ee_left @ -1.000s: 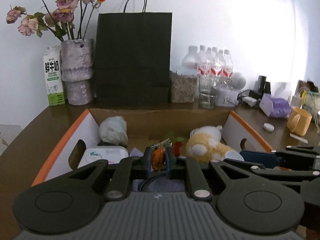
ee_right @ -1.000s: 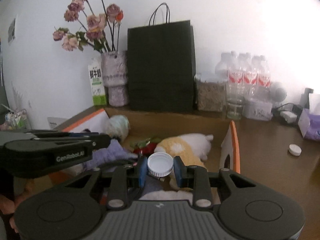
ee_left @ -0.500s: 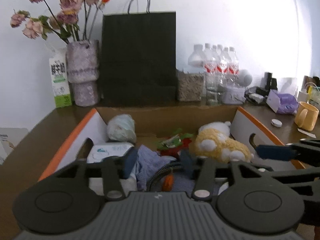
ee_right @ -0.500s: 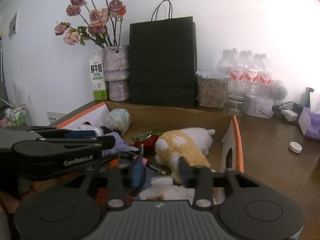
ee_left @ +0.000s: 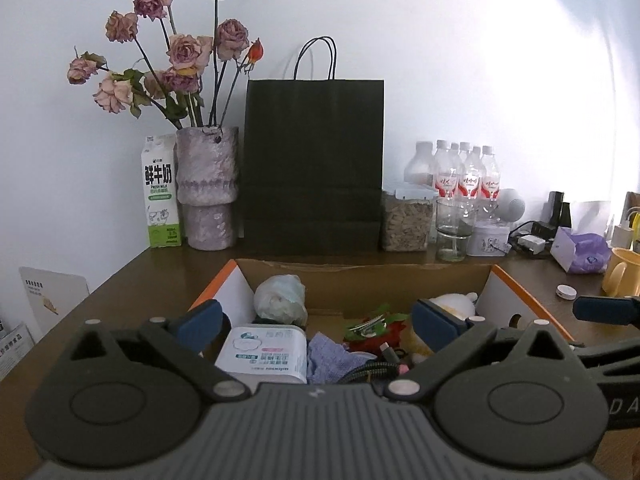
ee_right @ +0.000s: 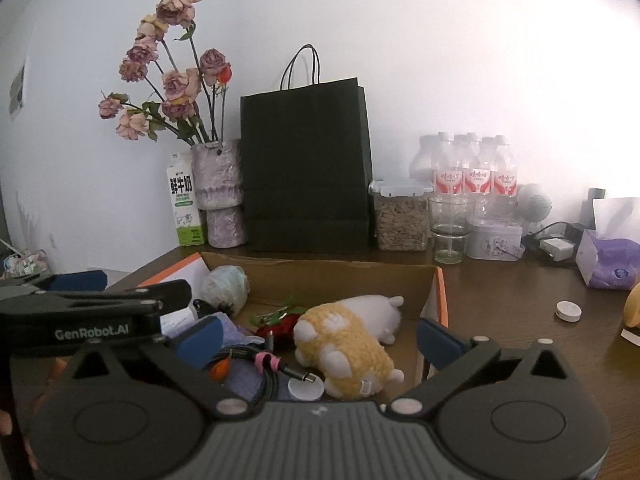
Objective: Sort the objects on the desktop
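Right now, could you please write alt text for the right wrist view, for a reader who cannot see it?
The right gripper, jaws wide open and empty, hovers over an open cardboard box holding a yellow-and-white plush toy, a white cap and a cable. Behind stand a black paper bag and a vase of dried roses.

Pale yellow ceramic mug (ee_left: 622,273) cut by right edge of left wrist view; in right wrist view only a yellow sliver at the right edge. Yellow-and-white plush toy (ee_left: 452,307) mostly hidden behind a blue pad in left wrist view. Small print on white wet-wipe pack (ee_left: 266,354) too small to read; its near end hidden by grey hand-held gripper body.
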{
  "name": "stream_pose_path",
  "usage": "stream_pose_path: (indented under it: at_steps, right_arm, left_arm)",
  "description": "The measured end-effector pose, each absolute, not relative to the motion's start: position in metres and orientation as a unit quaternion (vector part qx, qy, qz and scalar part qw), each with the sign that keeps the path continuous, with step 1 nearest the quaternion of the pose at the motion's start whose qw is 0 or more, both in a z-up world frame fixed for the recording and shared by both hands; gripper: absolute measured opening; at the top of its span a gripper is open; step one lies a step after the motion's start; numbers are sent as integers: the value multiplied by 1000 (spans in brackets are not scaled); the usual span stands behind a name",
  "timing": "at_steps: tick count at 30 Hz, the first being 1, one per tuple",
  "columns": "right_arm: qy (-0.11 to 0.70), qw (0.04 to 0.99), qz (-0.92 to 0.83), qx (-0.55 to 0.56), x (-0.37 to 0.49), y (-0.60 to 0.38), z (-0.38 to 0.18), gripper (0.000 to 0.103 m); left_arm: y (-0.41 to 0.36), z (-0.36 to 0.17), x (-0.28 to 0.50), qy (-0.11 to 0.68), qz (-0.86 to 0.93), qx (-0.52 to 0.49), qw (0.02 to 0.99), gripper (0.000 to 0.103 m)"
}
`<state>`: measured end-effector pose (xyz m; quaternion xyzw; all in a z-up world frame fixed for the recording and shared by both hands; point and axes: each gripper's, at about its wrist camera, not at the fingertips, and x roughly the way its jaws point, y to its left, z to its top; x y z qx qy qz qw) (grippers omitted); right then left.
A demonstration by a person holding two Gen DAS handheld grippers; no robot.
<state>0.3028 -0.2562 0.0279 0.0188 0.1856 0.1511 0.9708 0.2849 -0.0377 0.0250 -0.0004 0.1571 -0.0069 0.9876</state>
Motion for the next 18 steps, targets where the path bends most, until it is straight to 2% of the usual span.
stream_pose_path:
  at_steps: [8,18]
  right_arm:
    - [184,972,148,16,294,-253,34,103]
    - [191,968,160,5,236,-239,42,103]
  left_arm:
    - [-37,30,275,146,-3,0,989,103]
    - [-23,34,213,167,-10,20,986,103]
